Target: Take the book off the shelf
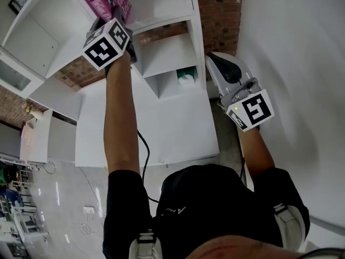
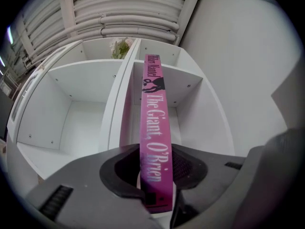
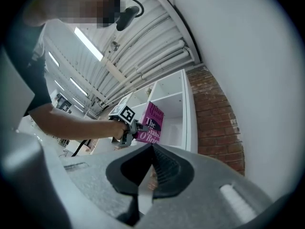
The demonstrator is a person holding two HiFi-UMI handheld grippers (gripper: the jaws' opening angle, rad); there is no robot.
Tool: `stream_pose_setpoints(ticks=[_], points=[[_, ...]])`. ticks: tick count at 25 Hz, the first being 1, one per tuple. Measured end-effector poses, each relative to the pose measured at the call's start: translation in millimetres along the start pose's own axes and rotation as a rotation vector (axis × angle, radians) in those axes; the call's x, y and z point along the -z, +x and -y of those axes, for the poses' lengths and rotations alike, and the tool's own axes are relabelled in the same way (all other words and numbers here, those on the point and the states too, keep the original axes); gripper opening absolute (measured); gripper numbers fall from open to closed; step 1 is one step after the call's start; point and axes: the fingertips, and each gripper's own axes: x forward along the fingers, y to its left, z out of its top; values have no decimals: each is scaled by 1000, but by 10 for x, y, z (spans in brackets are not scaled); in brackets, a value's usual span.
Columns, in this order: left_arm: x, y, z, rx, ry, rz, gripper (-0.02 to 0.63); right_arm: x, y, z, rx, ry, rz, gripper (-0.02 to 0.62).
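A magenta book (image 1: 108, 1) with white lettering stands upright, spine outward, in a compartment of the white shelf unit (image 1: 167, 53). My left gripper (image 1: 110, 16) is raised to it and shut on the lower end of the spine. In the left gripper view the book (image 2: 155, 128) runs up from between the dark pads of the left gripper (image 2: 155, 175), tight against both sides. The right gripper view shows the book (image 3: 152, 120) held by the left gripper (image 3: 136, 133) in front of the shelf. My right gripper (image 1: 215, 61) hangs lower at the right, jaws together and empty, also seen as the right gripper (image 3: 151, 156).
A white divider (image 2: 121, 104) stands just left of the book, with a bare compartment beyond it. A teal and white object (image 1: 186, 77) sits in a lower cubby. A brick wall (image 1: 221, 9) is behind the shelf, and a white wall (image 1: 302, 63) to the right.
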Motion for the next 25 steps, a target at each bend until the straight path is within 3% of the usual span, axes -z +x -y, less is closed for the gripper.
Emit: stream_pose_setpoints(ticks=[15,21,25], points=[[-277,-1539,114,189,-53,232,133,-157,67,-368,-29,41,28,2],[57,-2137,68,219,-115,224,133,-37,5,-493,-29,85,29,2],[189,-2399,3,210,-102,230,133,55,4,-552,-33,94,11,2]])
